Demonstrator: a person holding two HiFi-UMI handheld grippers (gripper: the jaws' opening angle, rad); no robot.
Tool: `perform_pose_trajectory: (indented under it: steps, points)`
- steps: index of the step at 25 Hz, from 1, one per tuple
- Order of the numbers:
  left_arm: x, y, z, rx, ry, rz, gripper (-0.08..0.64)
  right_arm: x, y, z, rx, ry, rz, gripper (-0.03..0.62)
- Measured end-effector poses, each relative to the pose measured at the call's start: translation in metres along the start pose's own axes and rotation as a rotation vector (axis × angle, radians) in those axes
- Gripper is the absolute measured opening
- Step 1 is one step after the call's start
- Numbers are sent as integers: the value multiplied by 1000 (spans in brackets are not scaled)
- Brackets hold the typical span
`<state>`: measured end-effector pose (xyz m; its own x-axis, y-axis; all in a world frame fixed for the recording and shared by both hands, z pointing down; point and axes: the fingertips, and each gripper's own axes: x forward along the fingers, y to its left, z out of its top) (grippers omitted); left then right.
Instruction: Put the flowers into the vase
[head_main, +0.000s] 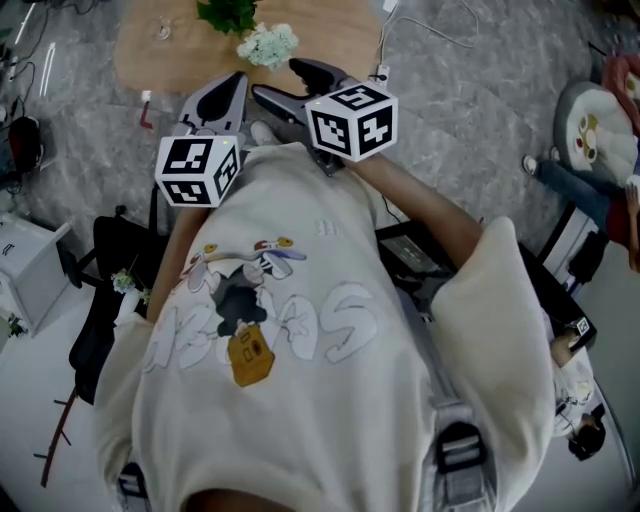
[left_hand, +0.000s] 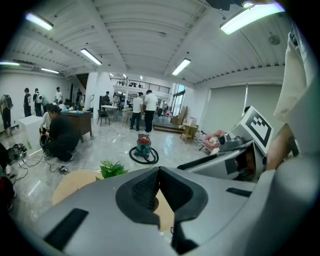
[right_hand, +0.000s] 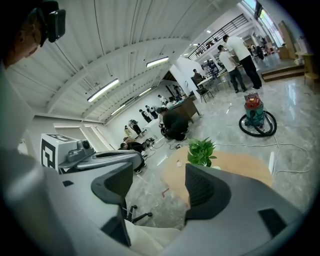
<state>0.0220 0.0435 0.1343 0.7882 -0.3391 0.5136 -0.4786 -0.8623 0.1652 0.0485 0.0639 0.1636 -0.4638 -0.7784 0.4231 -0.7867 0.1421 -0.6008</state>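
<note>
Both grippers hang close to the chest, short of the worktop (head_main: 170, 50). The left gripper (head_main: 232, 88) has its jaws pressed together on nothing, and the right gripper (head_main: 275, 78) gapes open, empty. White flowers (head_main: 268, 44) lie out on the worktop beside green leaves (head_main: 228, 14). They look light, soft and easily crushed, so pinch the stem gently, not the blooms.

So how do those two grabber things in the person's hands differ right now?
The left gripper has its jaws pressed together, while the right gripper has its jaws wide apart. In the head view, the right gripper is held further out toward the round wooden table than the left gripper. Both are empty.
</note>
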Motion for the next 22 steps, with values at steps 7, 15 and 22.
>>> perform_pose_trajectory:
  steps: [7,15,22]
  points:
    - [-18,-2,27,-53,-74,9,3,-7,16,27,-38,-95,-8,331]
    - [-23,-23,27,-20,-69,-27,3,-54,16,35,-122,-256,-174,168]
    - [-14,-40,28,9,-59,-79,3,-75,1,31,-95,-289,-258,5]
